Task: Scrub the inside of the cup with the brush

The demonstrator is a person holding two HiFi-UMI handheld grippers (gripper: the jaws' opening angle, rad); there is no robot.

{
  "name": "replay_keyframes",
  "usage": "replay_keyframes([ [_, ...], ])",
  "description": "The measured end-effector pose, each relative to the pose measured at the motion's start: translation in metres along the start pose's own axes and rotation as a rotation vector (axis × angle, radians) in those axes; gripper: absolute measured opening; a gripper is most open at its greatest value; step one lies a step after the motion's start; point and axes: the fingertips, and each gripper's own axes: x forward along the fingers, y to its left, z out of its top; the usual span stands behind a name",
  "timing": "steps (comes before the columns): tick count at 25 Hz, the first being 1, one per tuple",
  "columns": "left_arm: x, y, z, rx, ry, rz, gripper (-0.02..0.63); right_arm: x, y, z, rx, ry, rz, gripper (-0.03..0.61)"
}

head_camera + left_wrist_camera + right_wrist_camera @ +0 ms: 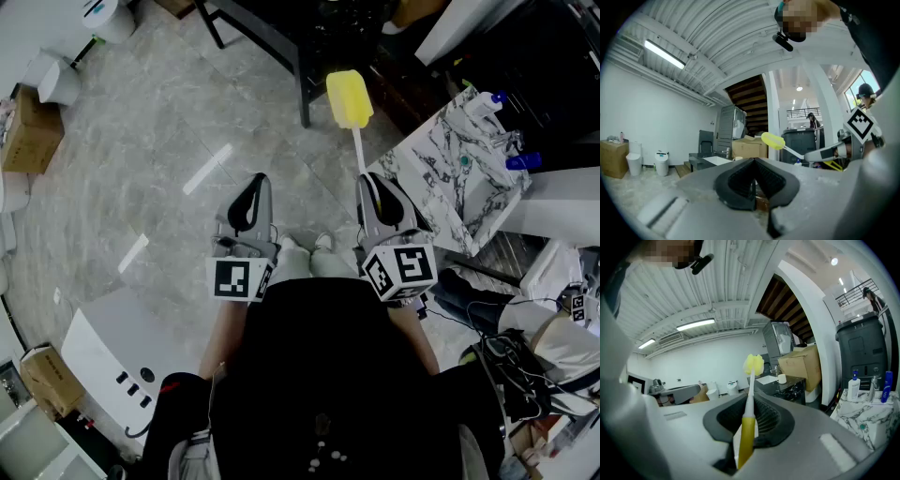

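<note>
My right gripper [367, 180] is shut on the yellow handle of a brush [746, 437]. Its white stem rises to a yellow sponge head [349, 98], which stands out ahead of the jaws over the floor. The sponge head [772, 140] also shows in the left gripper view, off to the right. My left gripper [254, 184] is held beside the right one, shut with nothing between its pads [740, 180]. A small white cup [782, 378] stands far off on a dark counter [787, 387]. The cup [737, 158] is tiny in the left gripper view.
A marble-topped table [459, 183] with blue bottles [521, 161] stands to my right. A dark table leg [305, 84] is ahead. Cardboard boxes [28, 131], white bins [108, 17] and a white panel [122, 361] sit on the grey floor at left.
</note>
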Motion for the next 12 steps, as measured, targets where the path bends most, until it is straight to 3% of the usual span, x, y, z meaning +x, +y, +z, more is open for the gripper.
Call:
replay_keyframes([
  [12, -0.012, 0.025, 0.003, 0.019, -0.013, -0.018, 0.002, 0.018, 0.029, 0.005, -0.013, -0.004, -0.012, 0.04],
])
